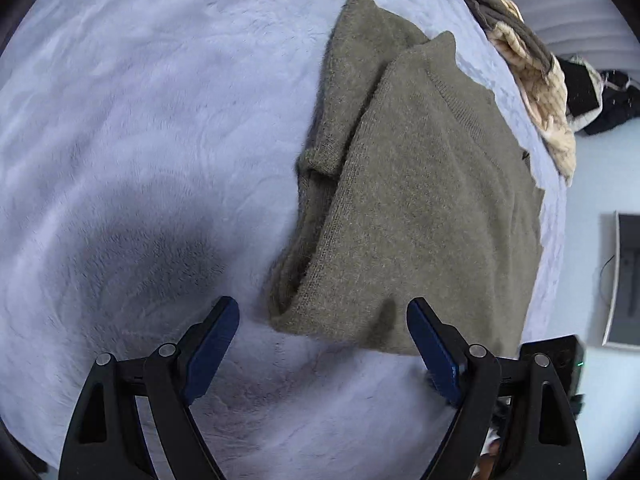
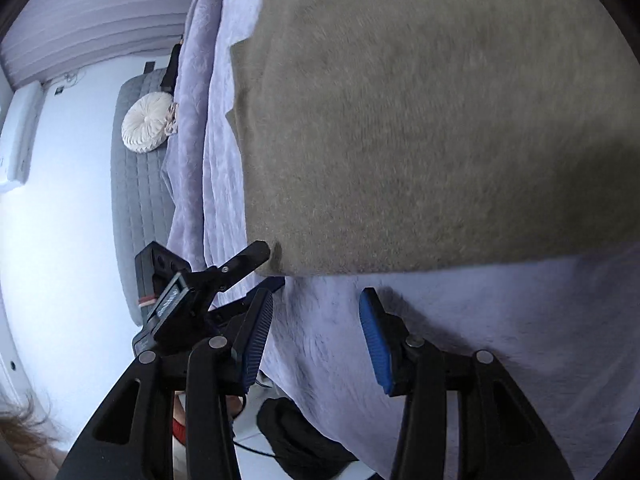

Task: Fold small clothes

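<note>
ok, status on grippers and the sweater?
Left hand-held gripper open, empty. Right hand-held gripper open, empty. Sweater folded on blanket. Nothing in the way.

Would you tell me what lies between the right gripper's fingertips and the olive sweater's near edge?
Only bare lavender blanket separates the right gripper from the olive sweater, seen in the right wrist view.

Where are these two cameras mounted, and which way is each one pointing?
Left wrist: on the left gripper, looking down along its open fingers at the folded sweater on the blanket.
Right wrist: on the right gripper, jaws open and empty, looking along the bed edge at the sweater; the left gripper shows beside it, with some hair.
Both share the sweater and blanket.
</note>
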Demonstrator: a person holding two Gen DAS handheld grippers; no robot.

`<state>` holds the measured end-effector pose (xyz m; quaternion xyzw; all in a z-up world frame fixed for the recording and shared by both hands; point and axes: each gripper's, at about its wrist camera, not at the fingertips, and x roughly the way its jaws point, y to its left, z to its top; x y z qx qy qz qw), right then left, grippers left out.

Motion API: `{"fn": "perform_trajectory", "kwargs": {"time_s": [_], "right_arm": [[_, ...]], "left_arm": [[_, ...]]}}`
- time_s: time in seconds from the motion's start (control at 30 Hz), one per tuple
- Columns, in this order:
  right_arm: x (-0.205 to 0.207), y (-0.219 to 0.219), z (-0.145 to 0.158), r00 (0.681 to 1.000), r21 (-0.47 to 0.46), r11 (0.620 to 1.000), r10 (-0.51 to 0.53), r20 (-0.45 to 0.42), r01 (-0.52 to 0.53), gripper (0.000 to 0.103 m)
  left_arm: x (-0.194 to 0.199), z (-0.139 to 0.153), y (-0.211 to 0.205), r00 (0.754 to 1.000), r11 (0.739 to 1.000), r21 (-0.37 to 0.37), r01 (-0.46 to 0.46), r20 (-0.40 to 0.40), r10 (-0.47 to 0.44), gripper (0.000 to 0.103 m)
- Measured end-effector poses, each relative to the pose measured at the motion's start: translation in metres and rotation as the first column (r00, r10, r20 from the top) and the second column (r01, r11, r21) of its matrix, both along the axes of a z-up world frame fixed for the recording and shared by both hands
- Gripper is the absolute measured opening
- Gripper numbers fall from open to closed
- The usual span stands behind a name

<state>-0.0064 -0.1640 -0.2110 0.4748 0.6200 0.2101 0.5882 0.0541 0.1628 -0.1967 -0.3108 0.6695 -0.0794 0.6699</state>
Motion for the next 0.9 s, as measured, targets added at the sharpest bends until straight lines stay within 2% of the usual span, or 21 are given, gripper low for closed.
{"fn": "perform_trajectory", "kwargs": {"time_s": [0.07,0.1,0.13,0.17,0.2,0.23,0.27,0.33,0.4,0.47,0.6,0.67,0.73,0.83,0.9], "right_arm": [[0.004,0.008,-0.009,0.998,0.014,0.998,-0.058,-0.010,0.058,0.050],[0.005,0.012,-0.012,0.996,0.015,0.996,-0.089,-0.008,0.089,0.050],[0.008,0.014,-0.015,0.992,0.022,0.992,-0.123,-0.009,0.123,0.050],[0.010,0.016,-0.017,0.989,0.032,0.988,-0.149,-0.015,0.150,0.050],[0.014,0.017,-0.019,0.984,0.049,0.983,-0.176,-0.024,0.177,0.045],[0.017,0.019,-0.022,0.980,0.061,0.978,-0.196,-0.040,0.198,0.033],[0.022,0.021,-0.023,0.979,0.059,0.978,-0.196,-0.052,0.199,0.010],[0.030,0.023,-0.012,0.984,0.045,0.983,-0.179,-0.019,0.180,0.010],[0.033,0.025,0.011,0.991,0.022,0.993,-0.117,0.064,0.115,0.010],[0.029,0.027,0.022,0.993,-0.021,0.997,-0.068,0.092,0.070,0.010],[0.017,0.034,-0.006,1.000,-0.104,0.994,-0.016,0.016,0.018,0.008],[0.014,0.039,-0.020,1.000,-0.146,0.989,0.008,0.006,-0.007,0.008],[0.015,0.036,-0.016,0.999,-0.149,0.988,0.036,0.023,-0.032,0.008],[0.012,0.038,-0.006,0.996,-0.166,0.983,0.083,0.029,-0.077,0.010],[0.008,0.034,0.003,0.994,-0.181,0.978,0.109,0.022,-0.103,0.011]], "left_arm": [[-0.005,-0.001,0.006,0.997,0.995,-0.059,-0.076,-0.001,0.076,0.086],[-0.006,-0.001,0.009,0.992,0.989,-0.076,-0.128,0.008,0.129,0.080],[-0.005,-0.002,0.010,0.986,0.982,-0.090,-0.165,0.015,0.167,0.059],[-0.004,-0.004,0.012,0.981,0.977,-0.100,-0.191,0.009,0.193,0.049],[-0.002,-0.006,0.013,0.977,0.971,-0.110,-0.212,0.010,0.214,0.024],[-0.001,-0.006,0.012,0.976,0.969,-0.127,-0.214,0.022,0.218,0.016],[-0.002,-0.002,0.012,0.977,0.972,-0.116,-0.203,0.039,0.209,0.016],[0.002,0.020,0.006,0.984,0.992,-0.053,-0.119,0.128,0.125,0.016],[0.001,0.044,-0.005,0.977,0.999,-0.001,-0.037,0.211,0.036,0.016],[-0.003,0.051,-0.010,0.972,0.999,0.031,0.013,0.235,-0.020,0.016],[-0.009,0.016,-0.006,0.983,0.992,0.111,0.051,0.168,-0.070,0.016],[-0.015,0.003,0.001,0.988,0.995,0.088,0.044,0.147,-0.057,0.016],[-0.019,0.008,0.009,0.987,0.996,0.078,0.038,0.155,-0.049,0.016],[-0.020,0.018,0.007,0.981,0.984,0.160,0.078,0.162,-0.104,0.016],[-0.019,0.021,0.002,0.980,0.978,0.186,0.091,0.158,-0.122,0.016]]}}
